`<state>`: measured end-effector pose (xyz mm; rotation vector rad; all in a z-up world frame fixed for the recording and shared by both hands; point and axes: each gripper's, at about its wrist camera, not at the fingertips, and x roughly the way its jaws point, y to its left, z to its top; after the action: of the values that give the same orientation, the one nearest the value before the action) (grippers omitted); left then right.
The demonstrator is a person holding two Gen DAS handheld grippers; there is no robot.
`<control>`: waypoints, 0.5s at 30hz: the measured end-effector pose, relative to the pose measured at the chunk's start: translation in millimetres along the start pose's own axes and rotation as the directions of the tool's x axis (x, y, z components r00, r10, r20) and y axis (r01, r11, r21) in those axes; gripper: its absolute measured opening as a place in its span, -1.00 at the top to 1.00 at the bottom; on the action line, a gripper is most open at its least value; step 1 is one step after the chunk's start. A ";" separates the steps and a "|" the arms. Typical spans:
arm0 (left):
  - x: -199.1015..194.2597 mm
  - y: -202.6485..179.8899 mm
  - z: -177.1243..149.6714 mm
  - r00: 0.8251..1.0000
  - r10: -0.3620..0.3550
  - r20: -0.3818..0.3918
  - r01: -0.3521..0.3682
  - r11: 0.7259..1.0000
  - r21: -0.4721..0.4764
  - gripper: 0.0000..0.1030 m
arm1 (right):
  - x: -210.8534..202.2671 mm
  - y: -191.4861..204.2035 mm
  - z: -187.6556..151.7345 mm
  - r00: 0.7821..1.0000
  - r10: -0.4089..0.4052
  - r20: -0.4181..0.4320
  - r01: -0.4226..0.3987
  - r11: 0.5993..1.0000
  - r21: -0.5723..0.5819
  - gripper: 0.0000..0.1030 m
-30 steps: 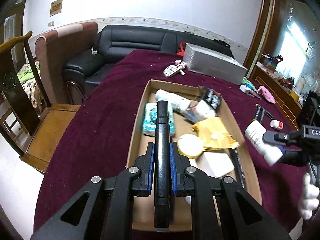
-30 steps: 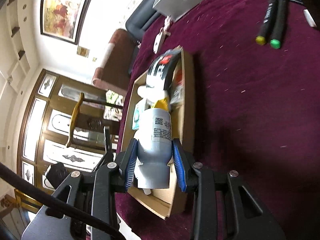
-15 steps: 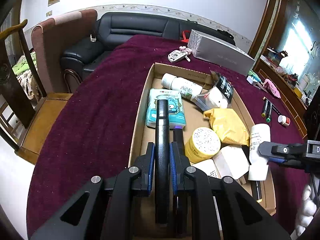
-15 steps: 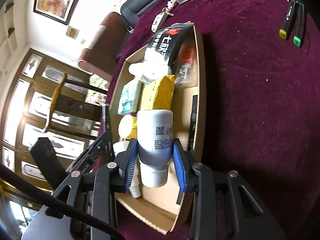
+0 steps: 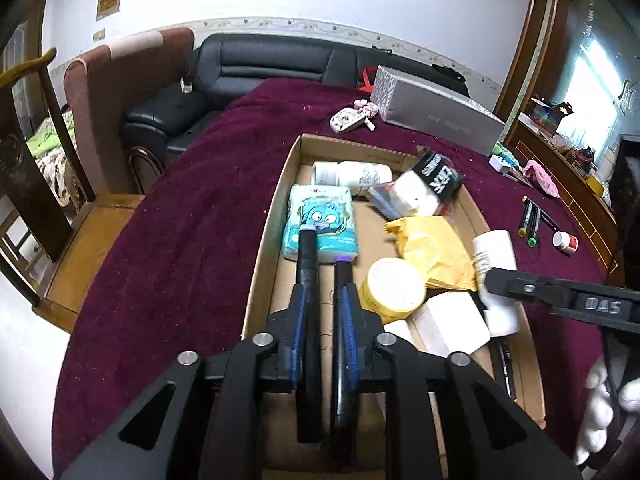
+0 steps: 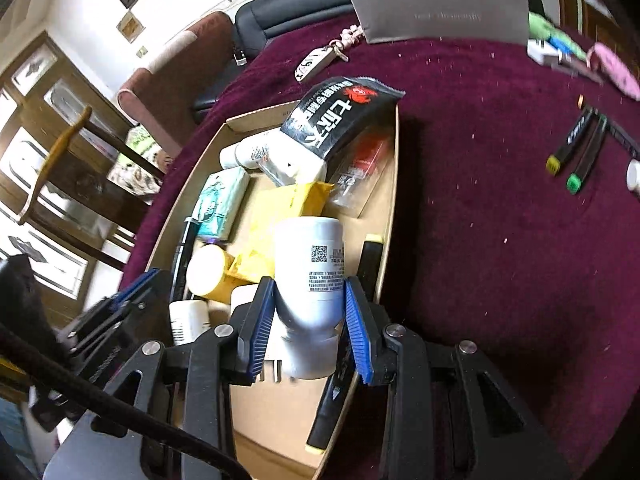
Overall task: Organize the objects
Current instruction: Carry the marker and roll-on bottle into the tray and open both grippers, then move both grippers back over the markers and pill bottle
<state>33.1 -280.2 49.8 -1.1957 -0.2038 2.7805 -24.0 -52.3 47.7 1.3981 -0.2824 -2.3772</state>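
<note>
Between your left tongs (image 5: 323, 312) two black markers (image 5: 308, 276) lie side by side in the cardboard box (image 5: 264, 240); the jaws are opening, pads barely clear of them. Your right tongs (image 6: 310, 320) clamp a white bottle (image 6: 310, 264) above the box's right side. Beyond the markers sit a blue tissue pack (image 5: 320, 216), a yellow jar (image 5: 394, 288) and a yellow pouch (image 5: 434, 240). Farther out, on the maroon desk (image 5: 192, 216), two more markers (image 6: 576, 152) rest well apart from the box, near a grey carton (image 5: 436, 116).
</note>
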 end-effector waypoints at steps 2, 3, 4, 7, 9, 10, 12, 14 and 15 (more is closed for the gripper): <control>-9.4 -4.1 0.8 1.000 0.010 0.027 -0.010 1.000 0.003 0.23 | 2.8 3.9 0.9 1.000 -0.019 -0.001 0.019 1.000 -0.016 0.36; -14.0 -5.1 1.3 0.999 0.011 0.042 -0.011 1.000 0.003 0.09 | 5.2 4.8 1.3 1.000 -0.017 -0.008 0.017 1.000 -0.017 0.36; -17.9 -6.0 1.7 0.998 0.013 0.055 -0.013 1.000 0.004 0.07 | 6.8 4.1 1.2 1.000 -0.012 -0.016 0.012 1.000 -0.013 0.36; -29.3 -10.7 2.0 0.996 0.033 0.087 -0.034 0.999 0.015 0.06 | 13.1 6.2 1.2 0.999 -0.018 -0.032 0.017 1.000 -0.007 0.33; -35.2 -13.6 2.1 0.994 0.046 0.102 -0.048 0.999 0.020 -0.01 | 12.9 8.5 1.2 0.999 -0.029 -0.025 0.028 1.000 -0.012 0.33; -37.7 -14.8 2.3 0.993 0.049 0.107 -0.051 0.998 0.021 -0.04 | 11.7 9.4 1.2 0.999 -0.032 -0.020 0.032 0.999 -0.014 0.33; -41.2 -16.5 2.7 0.992 0.050 0.112 -0.053 0.998 0.021 -0.06 | 5.9 10.5 1.6 0.999 -0.042 -0.001 0.042 0.999 -0.018 0.31; -44.5 -18.1 2.5 0.992 0.057 0.117 -0.060 0.998 0.021 -0.06 | -0.8 12.2 1.7 0.998 -0.053 0.023 0.054 0.998 -0.024 0.28; -46.8 -18.7 2.2 0.991 0.060 0.120 -0.063 0.998 0.021 -0.06 | -6.1 12.9 2.1 0.997 -0.057 0.042 0.058 0.998 -0.029 0.24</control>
<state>64.4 -269.1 87.7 -1.0482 -0.1442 2.9016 -20.4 -61.6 58.1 1.3625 -0.2185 -2.4489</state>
